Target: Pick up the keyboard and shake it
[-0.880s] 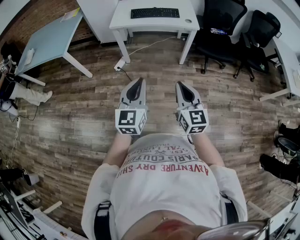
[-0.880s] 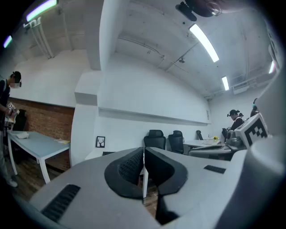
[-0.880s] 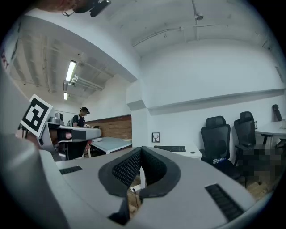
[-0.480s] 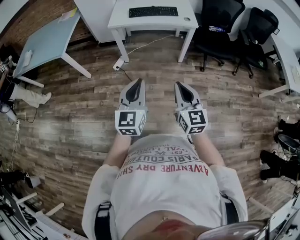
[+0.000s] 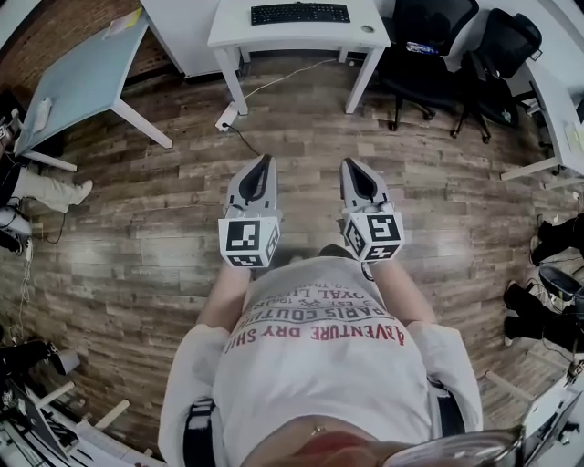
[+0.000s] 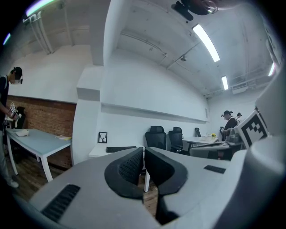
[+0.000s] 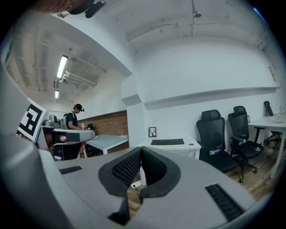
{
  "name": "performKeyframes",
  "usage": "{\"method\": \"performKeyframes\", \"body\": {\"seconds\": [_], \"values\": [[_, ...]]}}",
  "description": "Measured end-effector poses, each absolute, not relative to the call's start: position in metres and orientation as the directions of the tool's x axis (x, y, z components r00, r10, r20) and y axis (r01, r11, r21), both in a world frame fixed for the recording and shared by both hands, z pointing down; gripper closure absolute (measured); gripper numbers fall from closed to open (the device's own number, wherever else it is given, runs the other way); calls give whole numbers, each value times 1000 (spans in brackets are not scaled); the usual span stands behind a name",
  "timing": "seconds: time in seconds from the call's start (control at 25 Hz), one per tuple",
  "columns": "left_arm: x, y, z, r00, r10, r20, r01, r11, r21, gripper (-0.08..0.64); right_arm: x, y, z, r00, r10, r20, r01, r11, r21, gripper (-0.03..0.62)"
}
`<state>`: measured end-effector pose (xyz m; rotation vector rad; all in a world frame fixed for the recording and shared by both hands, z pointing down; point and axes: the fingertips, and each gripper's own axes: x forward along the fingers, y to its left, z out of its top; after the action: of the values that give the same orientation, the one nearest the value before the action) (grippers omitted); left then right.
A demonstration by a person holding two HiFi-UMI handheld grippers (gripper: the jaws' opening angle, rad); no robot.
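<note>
The keyboard lies flat on the white desk at the far side of the room, near the back edge. It is well apart from both claws, w/ open wood floor between.

The left claw and the right claw are held side by side in front of the person's body and point toward the desk. In each gripper view the two black pads are pressed fully together, w/ nothing between them. So both are empty and must first be opened.

How it will handle, in my judgement:
- Prob. light and stiff: a long, flat plastic body that should not bend when lifted.
- The plastic rim is prob. smooth, so it can slip in a shake if the pinch is weak.
- The keys are the fragile part. Caps could come loose, so do not clamp on them.
- I cannot tell if it has a cable. If so, it may pull back during the lift.

Where to hold: the two short ends, one claw each, on the frame edge outside the keys. W/ one claw only, the long body would swing.
</note>
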<state>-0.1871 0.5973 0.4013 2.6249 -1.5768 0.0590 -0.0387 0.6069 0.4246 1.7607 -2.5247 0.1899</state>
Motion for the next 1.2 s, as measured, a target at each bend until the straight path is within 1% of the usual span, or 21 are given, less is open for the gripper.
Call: {"method": "performKeyframes", "body": {"seconds": [0.16,0.52,0.8,0.96,1.2], "values": [[-193,585,416,476,-873,108,-880,-473,52,529,-47,594,438,-347,-926,152,-938,338,-79,568],[-175,511,423,442,-891,108,-897,-438,59,529,-28,514,445,-390,-910,141,-920,380,-91,566],[-134,420,415,387,-914,120,-922,-383,56,529,19,417,444,-440,-884,156,-898,430,-96,566],[-112,361,415,336,-934,124,-941,-326,89,529,54,359,446,-457,-872,173,-889,445,-105,566],[-71,297,422,303,-942,145,-951,-289,112,529,100,291,453,-478,-856,196,-878,463,-120,566]]}}
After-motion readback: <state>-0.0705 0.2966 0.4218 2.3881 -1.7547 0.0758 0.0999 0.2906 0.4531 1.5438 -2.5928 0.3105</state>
